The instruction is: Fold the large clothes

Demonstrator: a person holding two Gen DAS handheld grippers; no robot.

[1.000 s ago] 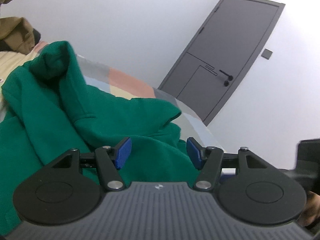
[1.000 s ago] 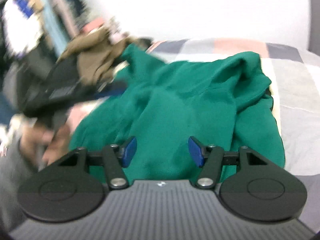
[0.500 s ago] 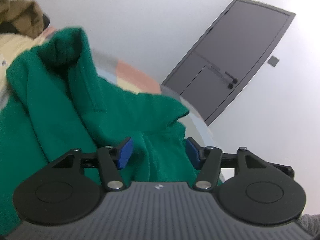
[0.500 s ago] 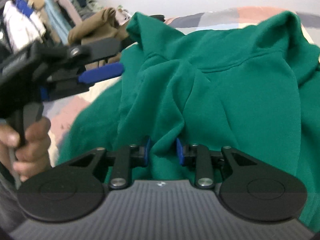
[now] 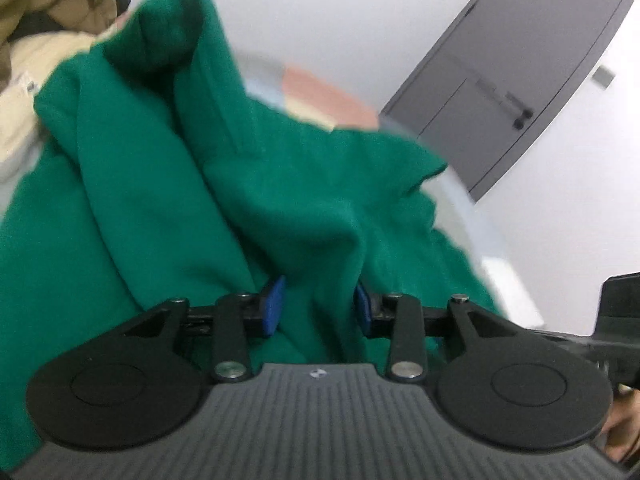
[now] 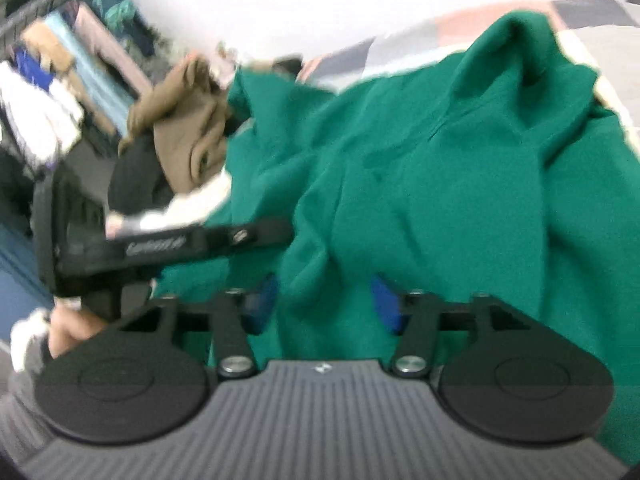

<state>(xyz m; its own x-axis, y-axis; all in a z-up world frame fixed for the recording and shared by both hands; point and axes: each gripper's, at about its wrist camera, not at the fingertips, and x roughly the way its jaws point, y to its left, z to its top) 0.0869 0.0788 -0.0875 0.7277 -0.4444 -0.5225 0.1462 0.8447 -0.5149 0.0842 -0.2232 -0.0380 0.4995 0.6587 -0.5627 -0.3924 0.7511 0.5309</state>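
A: I have the left gripper [image 5: 318, 308] down in the hoodie [image 5: 168, 200], which lies heaped on the bed [image 5: 320, 92]. Its jaws have just been closing, and a ridge of green cloth stands between the pads [image 5: 272, 306]. They look pressed against it, though blur makes me unsure how firm that is.

B: And the right gripper [image 6: 322, 304]?

A: Its jaws have just been opening. They stand apart with a fold rising between them, and I see gaps on both sides, so nothing is gripped there.

B: What worries you?

A: 2 things. The left may have pinched several layers at once, so a lift would drag the whole bundle rather than 1 edge. And both tools are close together, so they could bump if I swing either inward.

B: Do the views differ?

A: Yes. The left view shows the door [image 5: 520, 80] and only a corner of the right tool. The right view shows the left tool's arm from the side, my left hand [image 6: 72, 328], a brown garment [image 6: 188, 132] and a cluttered rack [image 6: 60, 80] behind.
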